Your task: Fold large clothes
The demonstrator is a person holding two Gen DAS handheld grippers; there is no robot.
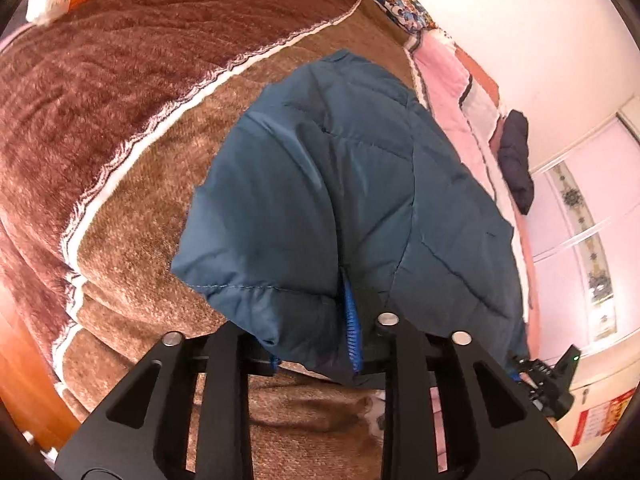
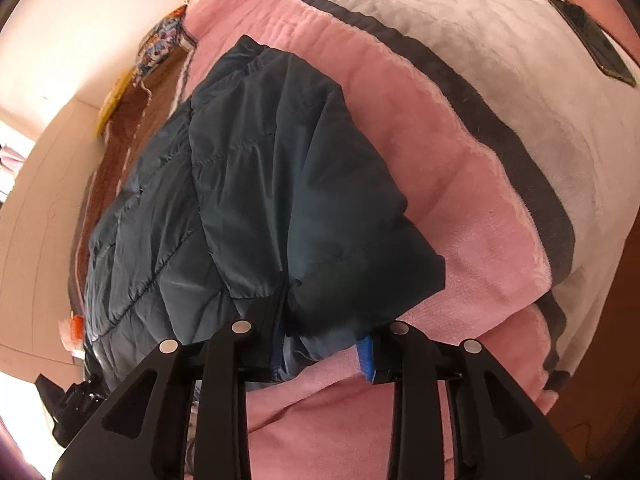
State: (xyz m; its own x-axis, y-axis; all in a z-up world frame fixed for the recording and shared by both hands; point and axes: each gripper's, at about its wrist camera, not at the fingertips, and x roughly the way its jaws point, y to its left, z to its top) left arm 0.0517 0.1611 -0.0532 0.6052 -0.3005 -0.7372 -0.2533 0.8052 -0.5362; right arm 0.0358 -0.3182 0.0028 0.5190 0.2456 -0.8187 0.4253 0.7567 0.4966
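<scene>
A dark teal quilted jacket (image 1: 340,184) with a bright blue ribbed cuff (image 1: 354,336) lies folded over on the bed. In the left wrist view my left gripper (image 1: 308,344) has its fingers around the jacket's near edge, with fabric bunched between them. The same jacket (image 2: 248,200) fills the right wrist view, and my right gripper (image 2: 316,344) has its near corner between its fingers, a blue cuff (image 2: 366,358) showing by the right finger. The fingertips are hidden by cloth in both views.
A brown plush blanket (image 1: 120,128) with a white trim covers the bed's left part. A pink and grey blanket (image 2: 460,168) lies under the jacket on the right. A dark phone (image 2: 592,40) lies on the grey part. A dark garment (image 1: 516,160) lies at the far edge.
</scene>
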